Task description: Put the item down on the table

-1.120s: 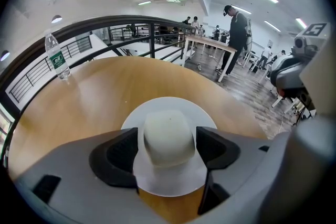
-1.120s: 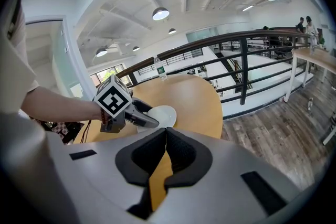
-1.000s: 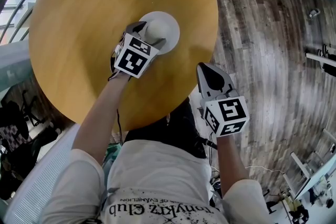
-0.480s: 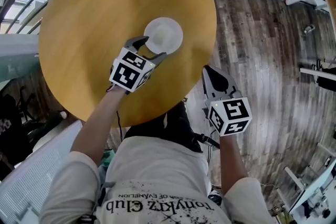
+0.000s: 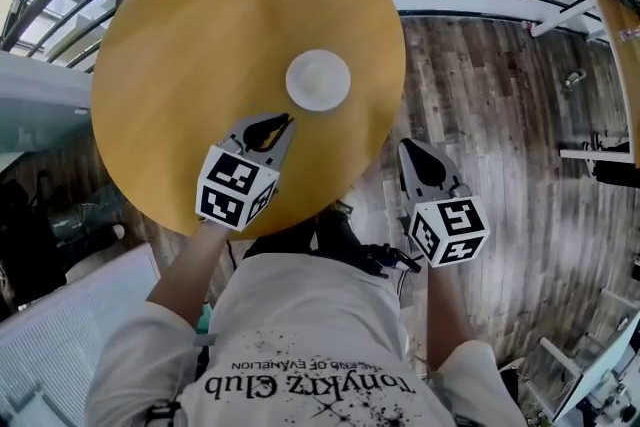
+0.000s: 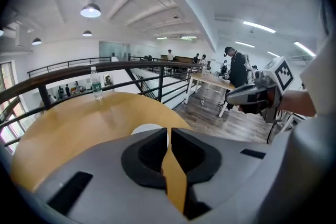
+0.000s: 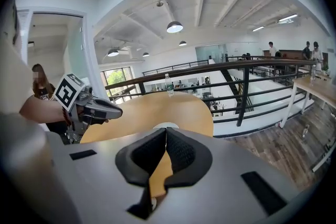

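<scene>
Here the round table (image 5: 170, 45) has the white plate (image 5: 318, 80) lying flat on it, just past the left gripper (image 5: 283, 123), not touching. That gripper is closed and empty. The right gripper (image 5: 410, 150) is closed too, holding nothing.

Dark plank floor (image 5: 500, 95), black railing (image 7: 244, 92)

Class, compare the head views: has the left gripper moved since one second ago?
Yes. The left gripper has drawn back toward the person, off the white dish, and now sits apart from it.
</scene>
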Demonstrator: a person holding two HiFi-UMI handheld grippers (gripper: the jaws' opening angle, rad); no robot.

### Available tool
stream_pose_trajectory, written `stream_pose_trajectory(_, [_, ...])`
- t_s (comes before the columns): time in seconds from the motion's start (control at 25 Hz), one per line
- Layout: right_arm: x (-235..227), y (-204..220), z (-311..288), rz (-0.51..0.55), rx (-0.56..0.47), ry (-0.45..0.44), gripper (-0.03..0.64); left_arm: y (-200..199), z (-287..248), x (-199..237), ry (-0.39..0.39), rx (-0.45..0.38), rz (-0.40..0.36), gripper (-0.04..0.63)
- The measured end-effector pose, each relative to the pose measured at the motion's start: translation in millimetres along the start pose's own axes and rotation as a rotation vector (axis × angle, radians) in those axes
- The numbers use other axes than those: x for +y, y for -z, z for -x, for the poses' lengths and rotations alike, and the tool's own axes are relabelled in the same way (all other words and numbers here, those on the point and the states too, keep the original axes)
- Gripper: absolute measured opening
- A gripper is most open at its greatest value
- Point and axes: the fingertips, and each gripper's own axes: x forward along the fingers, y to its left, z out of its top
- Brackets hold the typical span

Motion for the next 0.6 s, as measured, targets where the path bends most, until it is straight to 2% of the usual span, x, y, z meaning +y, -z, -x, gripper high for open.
stream_pose_trajectory(0.32, [25.3, -25.5, 31.4, 0.033, -0.034, -0.022, 0.025, -9.8, 61.4, -43.9, 0.006, -0.104, 0.076, 0.025])
stream_pose_trajectory(0.6, [34.0, -38.4, 35.3, 0.040, -0.058, -0.033, 0.025, -16.0, 68.1, -62.8, 0.006, -0.122, 0.064, 0.024])
